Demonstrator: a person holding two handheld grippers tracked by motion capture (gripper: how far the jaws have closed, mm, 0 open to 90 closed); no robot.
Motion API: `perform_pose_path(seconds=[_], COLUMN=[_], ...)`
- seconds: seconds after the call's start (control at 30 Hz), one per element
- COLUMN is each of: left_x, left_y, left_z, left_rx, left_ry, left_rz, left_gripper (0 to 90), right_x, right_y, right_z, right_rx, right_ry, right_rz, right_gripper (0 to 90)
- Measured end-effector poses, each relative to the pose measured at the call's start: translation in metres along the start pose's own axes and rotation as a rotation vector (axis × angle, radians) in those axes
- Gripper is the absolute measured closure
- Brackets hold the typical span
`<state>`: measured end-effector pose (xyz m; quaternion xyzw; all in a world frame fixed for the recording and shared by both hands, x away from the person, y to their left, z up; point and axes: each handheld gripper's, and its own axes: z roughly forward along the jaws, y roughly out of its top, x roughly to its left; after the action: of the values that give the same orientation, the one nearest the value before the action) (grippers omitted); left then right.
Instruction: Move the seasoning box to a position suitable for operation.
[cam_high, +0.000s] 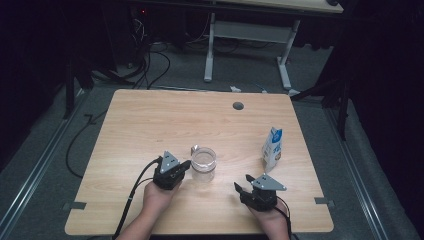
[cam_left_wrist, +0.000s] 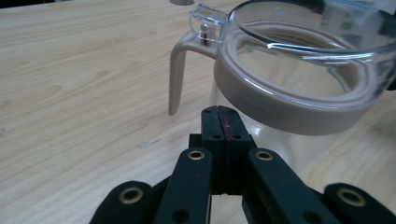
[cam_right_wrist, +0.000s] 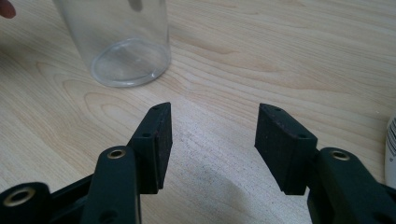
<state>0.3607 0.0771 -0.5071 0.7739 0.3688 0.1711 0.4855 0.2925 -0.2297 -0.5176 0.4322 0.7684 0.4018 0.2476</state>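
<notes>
A clear glass pitcher (cam_high: 203, 164) with a beige rim band and handle stands on the wooden table (cam_high: 150, 115), near the front middle. My left gripper (cam_high: 186, 164) is just left of it, jaws shut with nothing between them. In the left gripper view its tips (cam_left_wrist: 223, 112) sit right below the pitcher's rim (cam_left_wrist: 299, 93), beside the handle (cam_left_wrist: 177, 70); I cannot tell whether they touch. My right gripper (cam_high: 241, 182) rests to the right of the pitcher, open and empty. In the right gripper view, bare table lies between its jaws (cam_right_wrist: 212, 126), with the pitcher's base (cam_right_wrist: 126, 56) farther off.
A blue and white carton (cam_high: 272, 148) stands upright near the table's right edge, beyond my right gripper; a sliver of it (cam_right_wrist: 391, 149) shows in the right gripper view. A round cable hole (cam_high: 238, 106) is at the table's far side. Another desk (cam_high: 250, 30) and floor cables lie behind.
</notes>
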Motion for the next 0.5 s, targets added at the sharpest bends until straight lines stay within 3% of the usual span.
perform_pose_path(seconds=[0.2, 0.3, 0.5], left_x=[-0.023, -0.028, -0.02], left_y=[-0.003, -0.004, -0.006], left_z=[-0.003, -0.003, -0.004], left_rx=[-0.002, -0.003, 0.052], left_ry=[-0.05, -0.056, -0.038], left_rz=[0.036, 0.04, 0.022], left_gripper=[90.0, 90.0, 75.9], right_x=[-0.002, -0.003, -0.002], right_y=[0.0, 0.0, 0.0], right_z=[0.0, 0.0, 0.0], right_rx=[0.0, 0.005, -0.002], right_ry=[-0.006, -0.009, -0.014], right_rz=[0.013, 0.012, 0.009], right_gripper=[46.9, 46.8, 46.6])
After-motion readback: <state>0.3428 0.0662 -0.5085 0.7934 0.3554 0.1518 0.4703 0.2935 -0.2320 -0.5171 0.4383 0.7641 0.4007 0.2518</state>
